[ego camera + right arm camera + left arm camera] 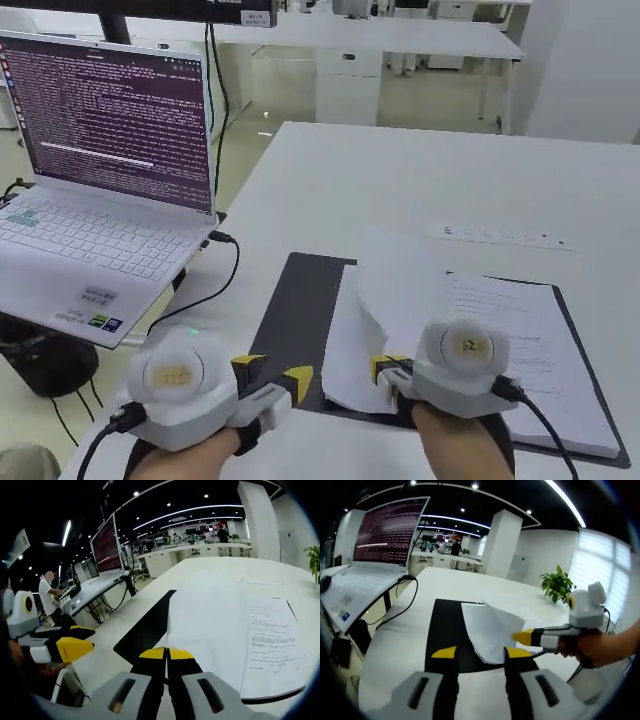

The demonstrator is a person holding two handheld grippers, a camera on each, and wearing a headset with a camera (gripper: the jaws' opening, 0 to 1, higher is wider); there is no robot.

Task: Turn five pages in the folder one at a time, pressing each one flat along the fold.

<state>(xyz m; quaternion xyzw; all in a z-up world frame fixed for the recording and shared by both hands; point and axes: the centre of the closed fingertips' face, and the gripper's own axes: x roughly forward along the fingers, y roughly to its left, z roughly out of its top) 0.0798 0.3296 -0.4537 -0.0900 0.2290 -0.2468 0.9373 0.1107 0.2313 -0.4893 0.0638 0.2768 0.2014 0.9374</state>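
The folder [295, 310] lay open on the worktop [400, 170] before you, with the laptop [100, 200] to its left. At its near edge your right gripper [390, 367] held a raised page [400, 290], and your left gripper [272, 370] was just left of it.

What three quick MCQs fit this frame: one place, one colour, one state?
1. Where is the laptop relative to the folder? A) to its left B) on it C) to its right
2. Folder cover colour? A) black B) red C) blue
3. State of the right gripper? A) open, off the paper B) shut on the lifted page C) resting on keys

1 A: the head view shows it off the folder's left side.
2 A: the bare cover is black.
3 B: its jaws meet on the sheet's edge.
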